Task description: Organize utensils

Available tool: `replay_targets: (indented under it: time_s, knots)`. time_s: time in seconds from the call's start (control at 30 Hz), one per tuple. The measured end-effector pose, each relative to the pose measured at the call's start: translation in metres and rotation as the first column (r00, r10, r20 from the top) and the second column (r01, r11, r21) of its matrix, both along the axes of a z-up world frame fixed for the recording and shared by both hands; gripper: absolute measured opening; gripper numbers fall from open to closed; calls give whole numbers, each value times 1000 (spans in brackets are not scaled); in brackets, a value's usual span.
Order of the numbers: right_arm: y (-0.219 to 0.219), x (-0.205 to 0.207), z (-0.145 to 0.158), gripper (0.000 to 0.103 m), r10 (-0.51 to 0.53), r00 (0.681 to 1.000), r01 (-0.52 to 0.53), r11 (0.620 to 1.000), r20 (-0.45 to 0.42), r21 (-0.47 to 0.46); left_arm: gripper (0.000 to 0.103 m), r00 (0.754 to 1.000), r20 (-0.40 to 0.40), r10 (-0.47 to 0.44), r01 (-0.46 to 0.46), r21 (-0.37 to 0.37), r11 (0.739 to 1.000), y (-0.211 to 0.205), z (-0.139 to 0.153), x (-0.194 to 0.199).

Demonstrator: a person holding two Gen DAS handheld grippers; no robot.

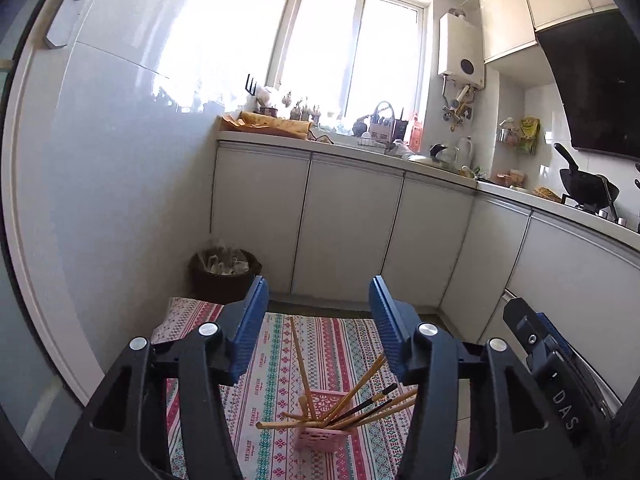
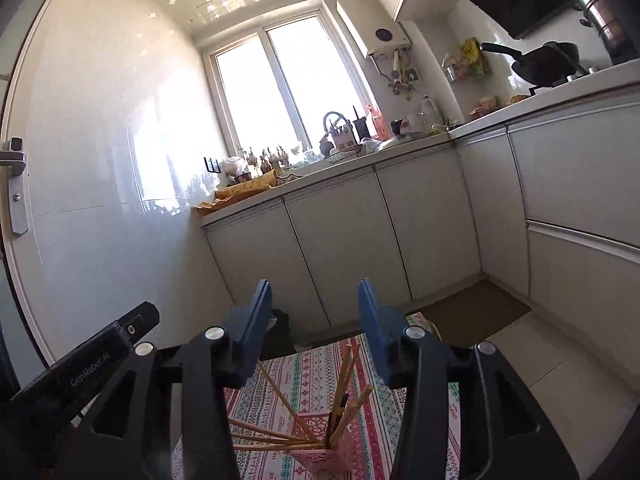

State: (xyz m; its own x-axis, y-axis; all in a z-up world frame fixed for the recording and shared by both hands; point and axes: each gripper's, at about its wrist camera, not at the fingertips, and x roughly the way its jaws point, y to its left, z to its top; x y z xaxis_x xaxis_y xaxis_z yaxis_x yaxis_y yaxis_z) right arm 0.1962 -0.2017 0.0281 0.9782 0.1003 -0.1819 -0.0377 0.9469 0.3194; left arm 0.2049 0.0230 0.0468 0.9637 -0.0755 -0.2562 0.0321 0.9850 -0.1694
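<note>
Wooden chopsticks (image 1: 352, 400) splay from a pink holder (image 1: 320, 436), perhaps perforated.

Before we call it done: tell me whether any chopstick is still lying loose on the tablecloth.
No: in the left wrist view every chopstick stands or leans in the pink basket; none lies on the visible tablecloth.

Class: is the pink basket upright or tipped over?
Upright: the pink basket stands on the patterned cloth, chopsticks fanning from its open top.

Chopsticks (image 1: 352, 400) splay out of the basket (image 1: 320, 436), blocking its mouth (mostly rightward). Bare cloth (image 1: 332, 344) lies open beyond.
</note>
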Motion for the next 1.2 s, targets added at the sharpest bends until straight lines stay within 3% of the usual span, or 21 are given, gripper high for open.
replay_targets:
  time_s: [0.1, 0.4, 0.6, 1.2]
  knots:
    - [-3, -8, 3, 53, -10, 1000, 10, 1000, -10, -8, 58, 1000, -2, 12, -12, 6, 1000, 2, 0, -10]
    - [-10, -29, 6, 77, -81, 995, 79, 996, -54, -37, 82, 999, 11, 33, -33, 22, 999, 5, 4, -44]
    - [-11, -51, 3, 89, -117, 991, 115, 992, -58, -51, 91, 999, -4, 48, -48, 35, 998, 9, -1, -61]
    - [-15, -110, -12, 96, -175, 975, 162, 981, -135, -105, 96, 995, -61, 76, -72, 63, 995, 11, -20, -114]
